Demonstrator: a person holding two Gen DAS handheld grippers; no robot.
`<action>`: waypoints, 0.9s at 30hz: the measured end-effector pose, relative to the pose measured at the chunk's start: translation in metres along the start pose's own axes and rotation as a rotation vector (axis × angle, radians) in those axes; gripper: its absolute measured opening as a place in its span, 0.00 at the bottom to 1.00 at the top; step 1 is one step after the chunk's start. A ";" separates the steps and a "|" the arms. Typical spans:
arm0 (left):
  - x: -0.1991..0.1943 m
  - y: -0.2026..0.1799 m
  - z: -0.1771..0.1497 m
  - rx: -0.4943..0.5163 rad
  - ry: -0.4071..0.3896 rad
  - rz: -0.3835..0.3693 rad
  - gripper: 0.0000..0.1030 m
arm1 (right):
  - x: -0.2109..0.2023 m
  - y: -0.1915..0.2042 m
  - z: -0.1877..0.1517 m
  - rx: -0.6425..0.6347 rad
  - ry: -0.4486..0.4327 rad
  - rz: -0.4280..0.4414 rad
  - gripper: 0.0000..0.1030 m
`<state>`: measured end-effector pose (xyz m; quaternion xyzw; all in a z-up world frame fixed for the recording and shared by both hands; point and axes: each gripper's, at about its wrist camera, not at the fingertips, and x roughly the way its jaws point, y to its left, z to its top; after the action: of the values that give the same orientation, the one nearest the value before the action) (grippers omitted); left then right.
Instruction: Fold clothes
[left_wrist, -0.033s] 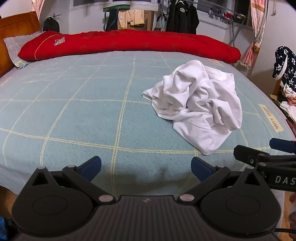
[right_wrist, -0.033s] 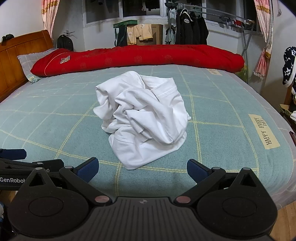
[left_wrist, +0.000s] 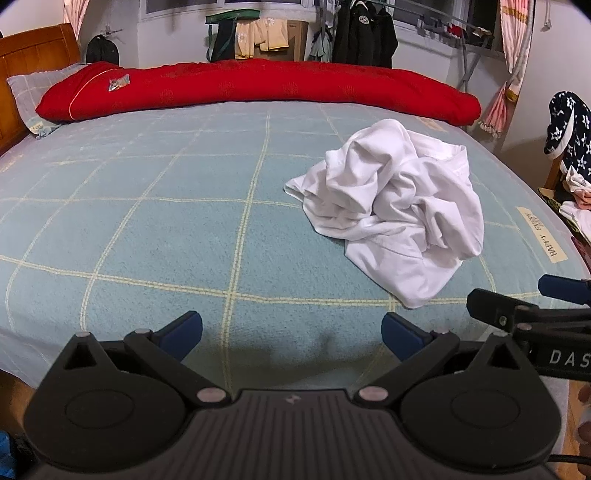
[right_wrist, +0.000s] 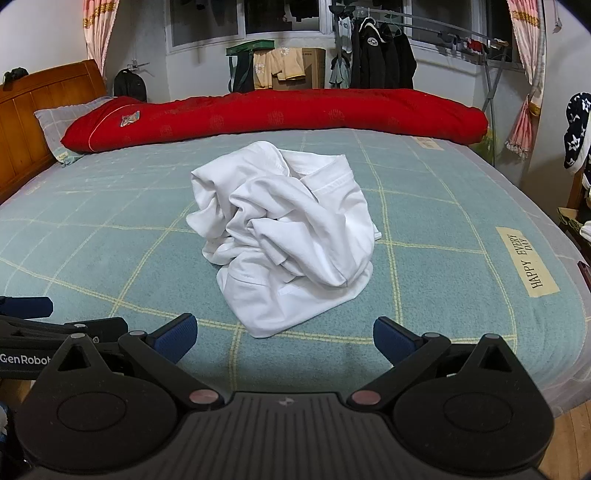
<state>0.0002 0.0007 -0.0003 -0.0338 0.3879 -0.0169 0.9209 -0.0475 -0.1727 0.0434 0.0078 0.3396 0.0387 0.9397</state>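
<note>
A crumpled white garment (left_wrist: 399, 214) lies in a heap on the blue-green checked bed cover (left_wrist: 147, 240). In the left wrist view it sits ahead and to the right of my left gripper (left_wrist: 291, 328), which hovers open over the bed's near edge with nothing between its blue pads. The right wrist view has the garment (right_wrist: 291, 236) straight ahead, its near hem just beyond my right gripper (right_wrist: 286, 332), also open and empty. Each gripper shows at the edge of the other's view: the right gripper (left_wrist: 517, 314) and the left gripper (right_wrist: 55, 325).
A long red quilt roll (left_wrist: 258, 85) lies across the far side of the bed, with a grey pillow (left_wrist: 40, 85) and wooden headboard (right_wrist: 37, 110) at the left. Hanging clothes (right_wrist: 380, 55) fill the far wall. More clothes pile on a chair (left_wrist: 569, 147) at the right.
</note>
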 end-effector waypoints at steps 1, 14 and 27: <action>0.000 0.000 0.000 0.000 -0.003 0.001 0.99 | 0.000 0.000 0.000 0.001 0.002 0.001 1.00; 0.002 -0.001 -0.002 0.010 -0.008 0.007 0.99 | -0.001 0.000 0.000 0.001 0.005 0.002 1.00; 0.001 -0.002 -0.002 0.011 -0.006 0.009 0.99 | 0.000 0.000 -0.001 0.001 0.002 0.005 1.00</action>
<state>-0.0007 -0.0015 -0.0026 -0.0272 0.3851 -0.0146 0.9224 -0.0483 -0.1731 0.0428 0.0089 0.3408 0.0411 0.9392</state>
